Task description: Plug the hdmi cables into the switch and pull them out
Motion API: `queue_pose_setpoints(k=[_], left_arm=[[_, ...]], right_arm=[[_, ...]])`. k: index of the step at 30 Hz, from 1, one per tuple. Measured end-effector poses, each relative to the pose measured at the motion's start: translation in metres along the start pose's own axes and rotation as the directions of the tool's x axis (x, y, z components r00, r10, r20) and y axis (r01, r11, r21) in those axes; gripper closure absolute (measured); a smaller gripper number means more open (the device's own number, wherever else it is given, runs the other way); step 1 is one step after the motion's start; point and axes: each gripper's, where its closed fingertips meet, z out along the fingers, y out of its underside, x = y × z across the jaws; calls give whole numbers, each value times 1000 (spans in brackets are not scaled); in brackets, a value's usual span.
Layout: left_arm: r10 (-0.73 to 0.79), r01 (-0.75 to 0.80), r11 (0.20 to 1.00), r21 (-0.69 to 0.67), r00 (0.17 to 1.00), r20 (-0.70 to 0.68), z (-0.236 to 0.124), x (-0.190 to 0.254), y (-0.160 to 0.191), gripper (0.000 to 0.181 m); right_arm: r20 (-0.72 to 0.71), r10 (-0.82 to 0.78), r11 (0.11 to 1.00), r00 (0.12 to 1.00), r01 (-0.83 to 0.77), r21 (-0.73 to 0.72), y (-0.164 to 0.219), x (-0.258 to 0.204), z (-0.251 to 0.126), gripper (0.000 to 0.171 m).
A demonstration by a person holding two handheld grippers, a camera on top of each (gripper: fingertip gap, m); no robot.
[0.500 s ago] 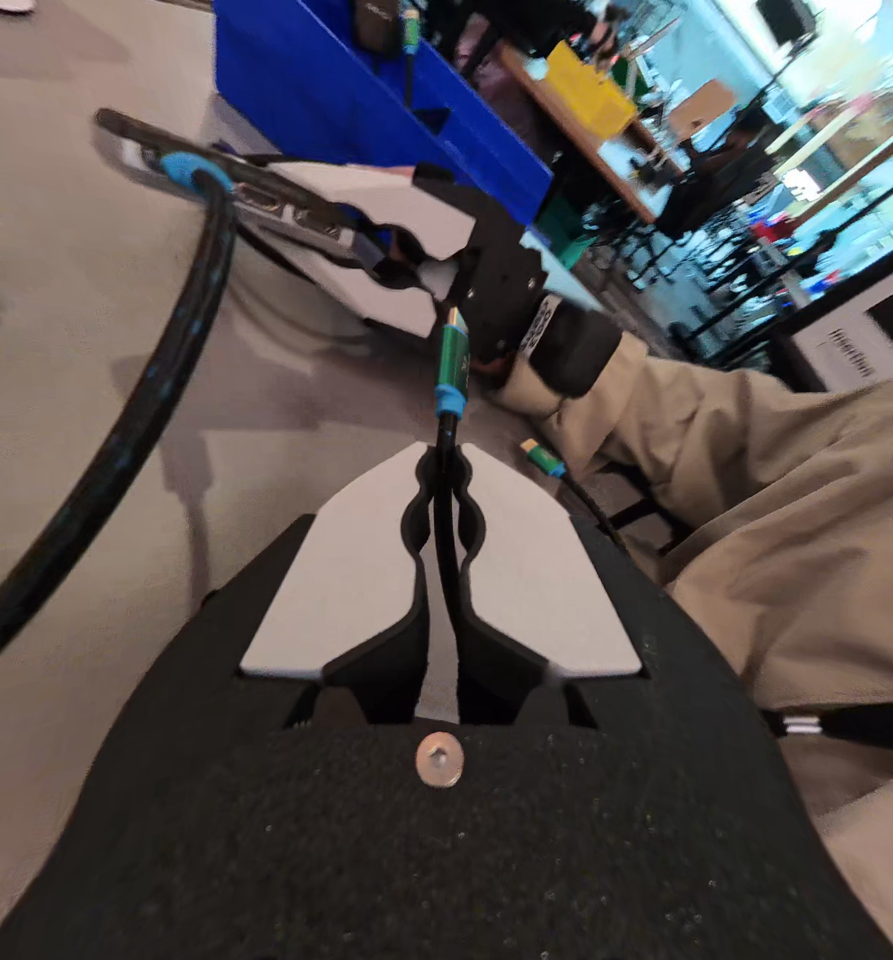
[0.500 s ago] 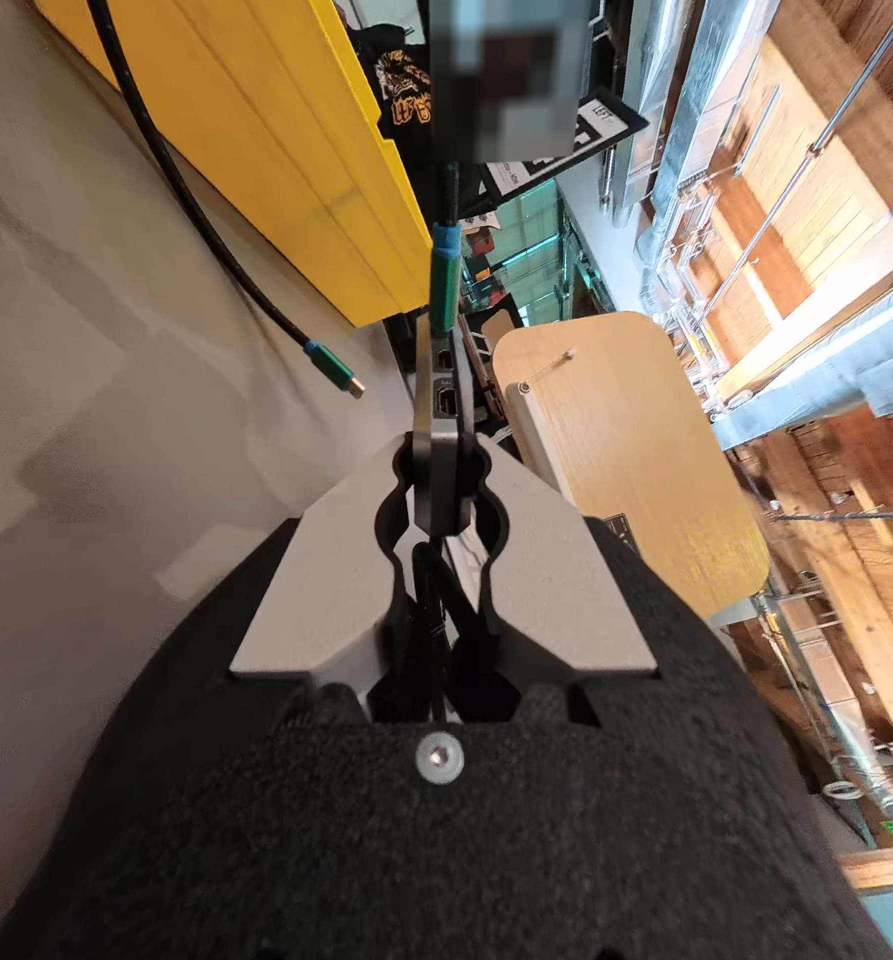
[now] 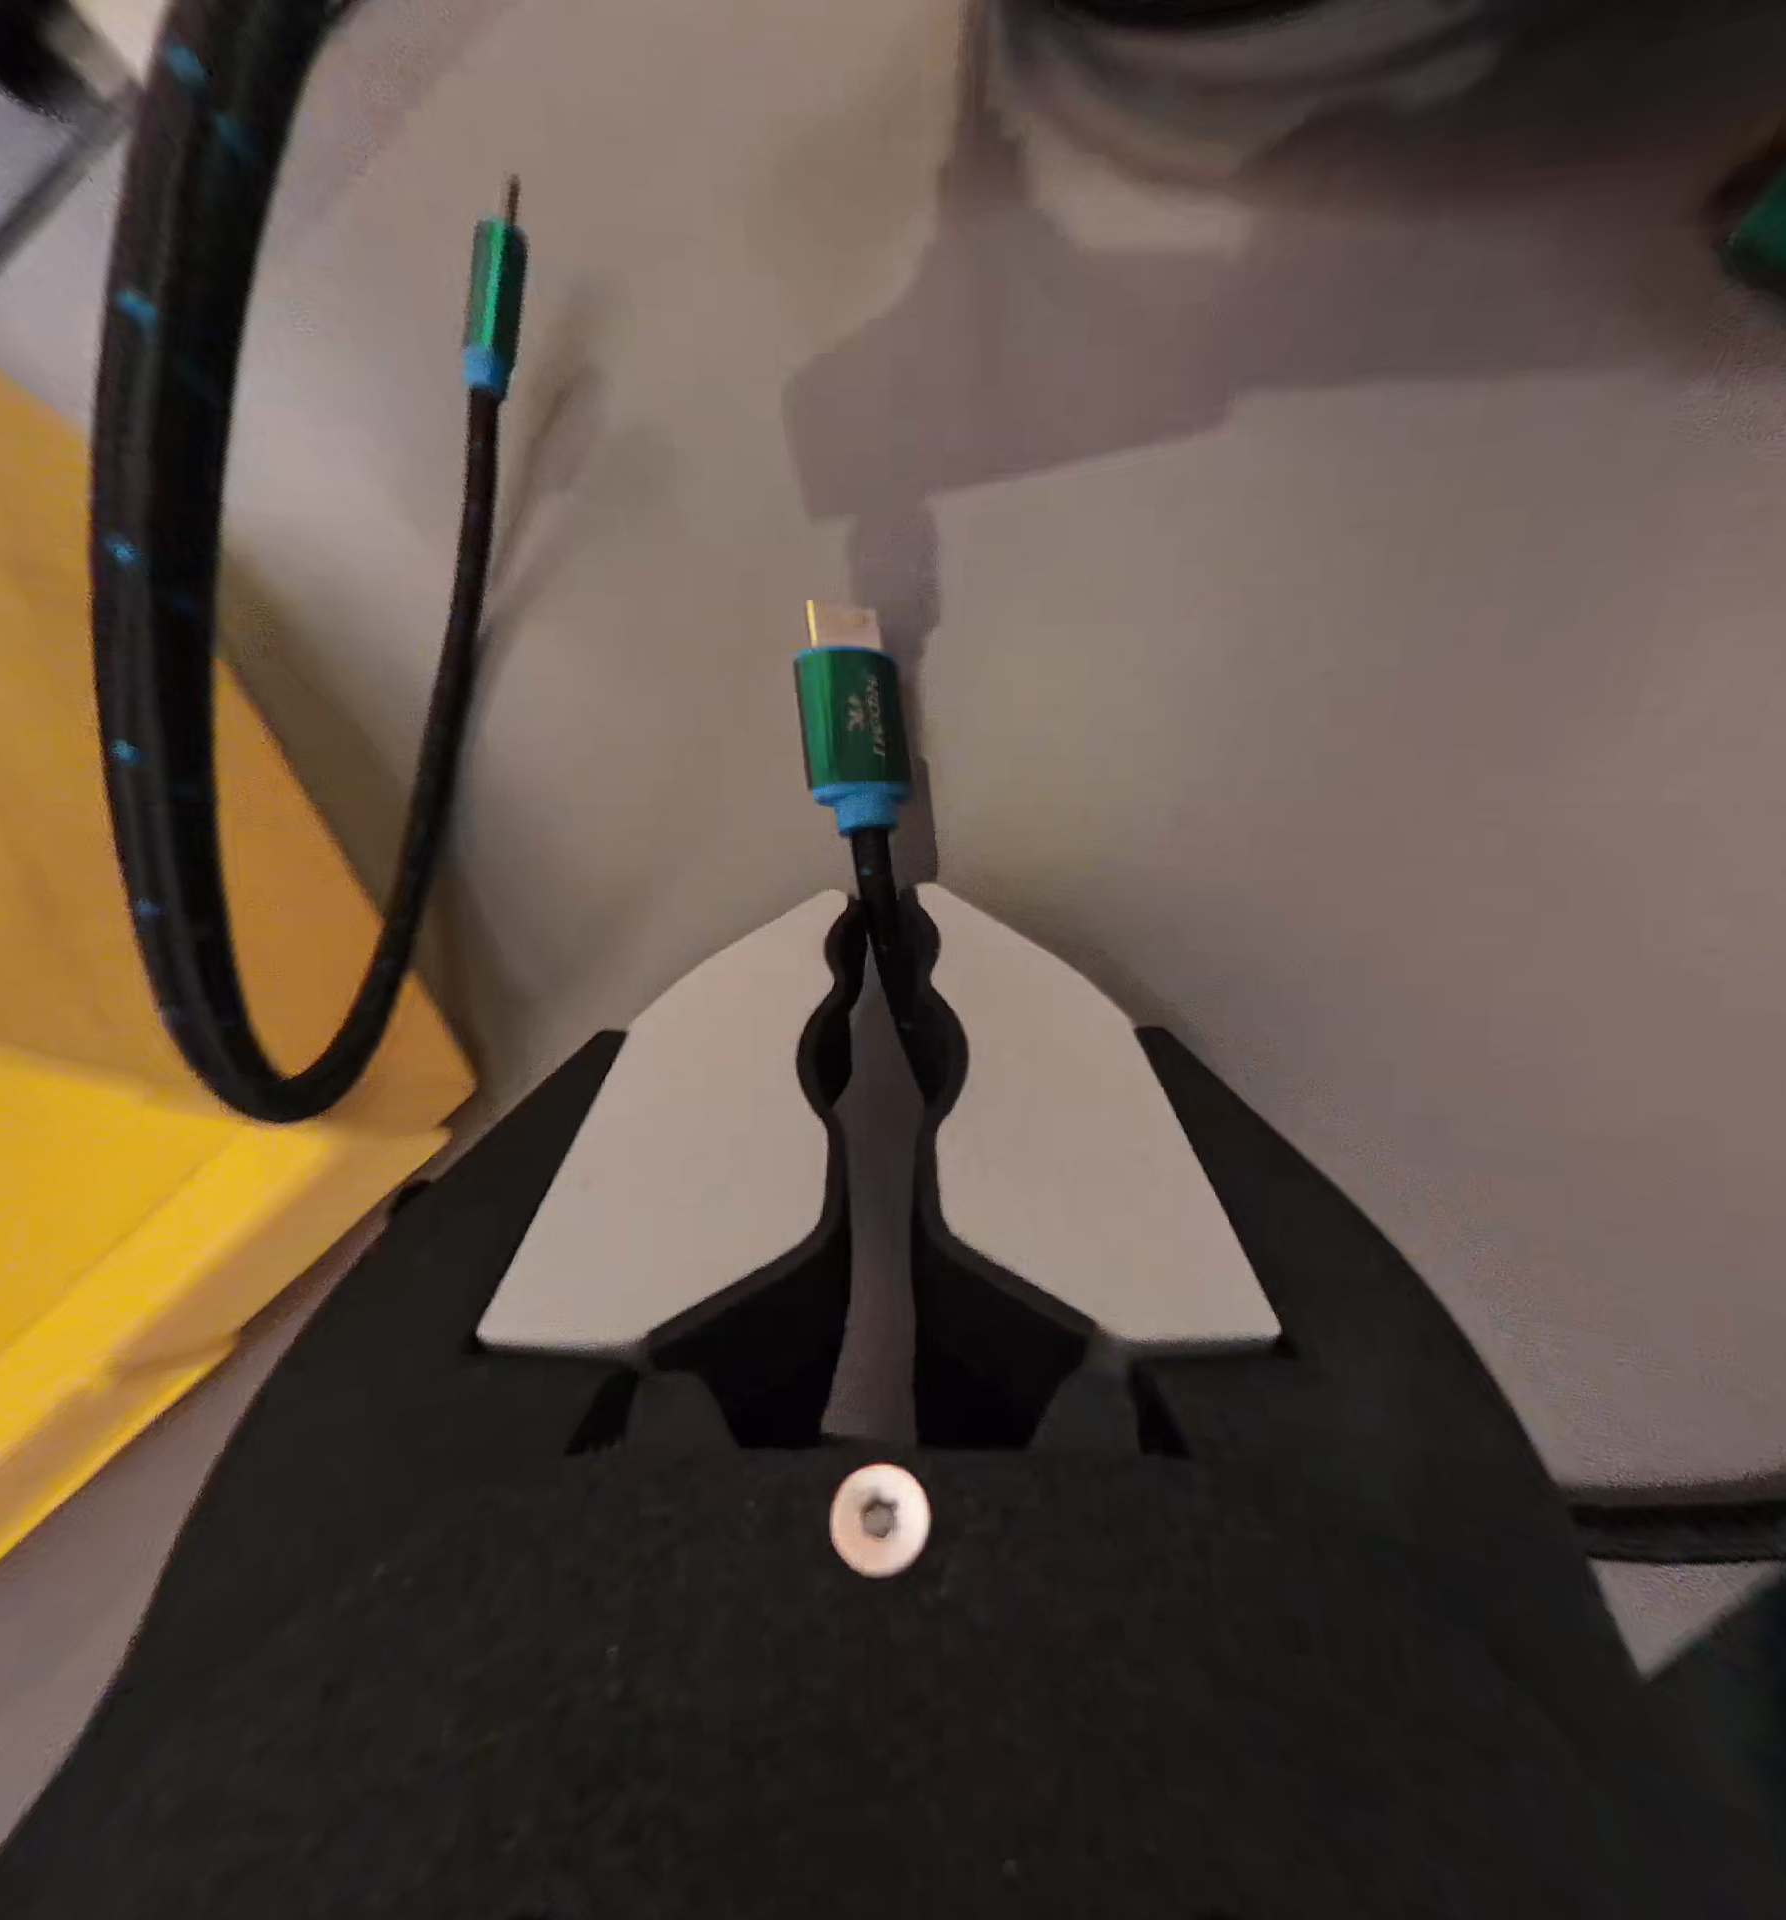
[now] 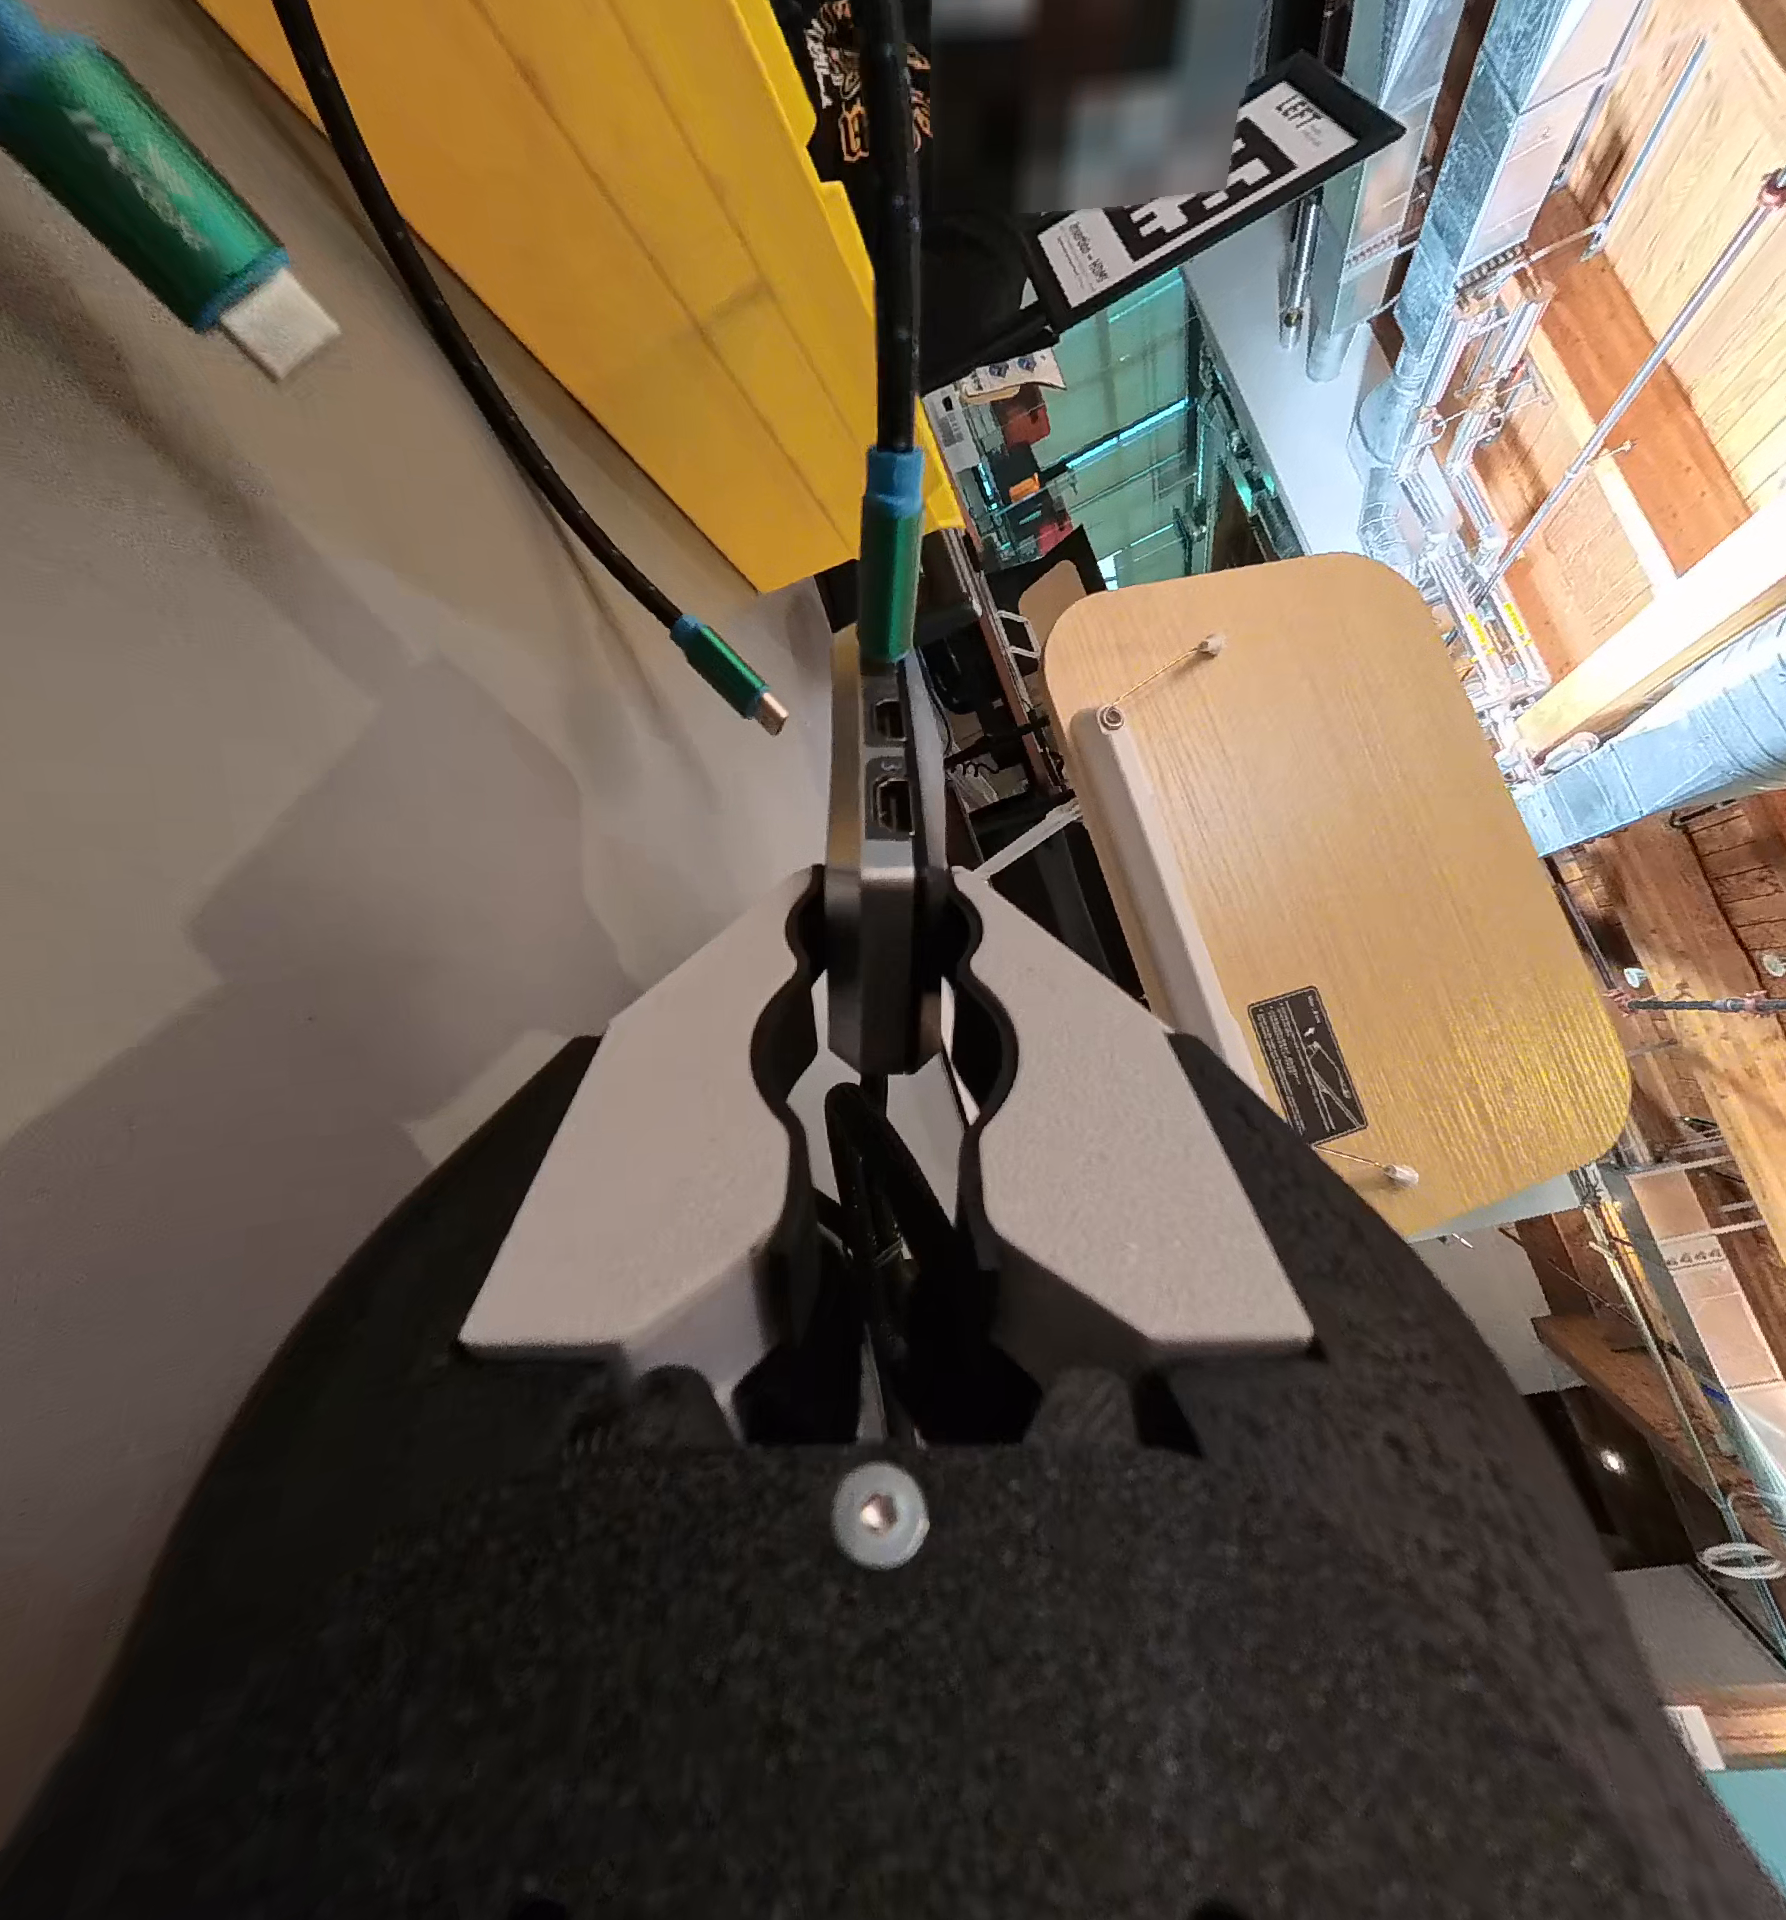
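My left gripper (image 3: pixel 884 899) is shut on a black braided HDMI cable just behind its green plug (image 3: pixel 853 717), which has a blue collar and a gold tip and points at the grey table. My right gripper (image 4: pixel 884 883) is shut on the dark grey switch (image 4: pixel 873 935), held edge-on above the table. One green plug (image 4: pixel 889 582) sits in the switch's far port, its cable running up. Two nearer ports (image 4: pixel 891 805) are empty. A loose green plug (image 4: pixel 728 681) lies on the table left of the switch. It may be the one in the left wrist view (image 3: pixel 494 291).
A yellow bin (image 3: pixel 89 1143) lies left of my left gripper, with a thick braided cable (image 3: pixel 151 623) looping over it. It also shows in the right wrist view (image 4: pixel 608 260). Another green plug (image 4: pixel 130 197) shows close at the top left. A wooden chair (image 4: pixel 1336 883) stands beyond the table edge.
My left gripper has swung away from the switch and the right gripper and now faces the table, still holding its cable. In the right wrist view a large green plug has come in at top left.
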Motion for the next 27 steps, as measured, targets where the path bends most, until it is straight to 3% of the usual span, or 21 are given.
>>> queue_pose_setpoints(k=[1,2,5,7,12,15,21,24,27], left_arm=[[26,-26,1000,-3,999,39,-1,-5,3,176],[36,-37,999,11,997,69,-2,-9,4,175],[-7,-3,996,91,993,114,-10,-16,-6,152],[-53,43,989,140,996,66,-10,-13,-16,145],[-139,141,988,67,990,-24,16,-17,-15,134],[-130,130,991,-14,988,-80,28,-13,-2,140],[-85,84,996,-13,978,-188,23,1,1,162],[-57,52,998,-27,972,-230,14,15,1,163],[-121,159,984,75,924,-362,-11,38,-32,164]], right_arm=[[1,-2,1000,1000,2,-1,0,0,0,152],[2,-3,1000,1000,3,-3,0,-1,1,152],[5,-3,1000,1000,3,-5,1,-2,2,152],[7,0,1000,1000,0,-5,1,-2,2,152],[9,4,1000,1000,-3,-7,1,-2,4,152],[11,2,1000,1000,-2,-13,2,-3,4,152],[13,5,1000,1000,-5,-14,2,-4,6,152],[13,1,1000,1000,-1,-14,2,-4,6,152],[12,-5,1000,1000,5,-12,1,-4,6,152]])
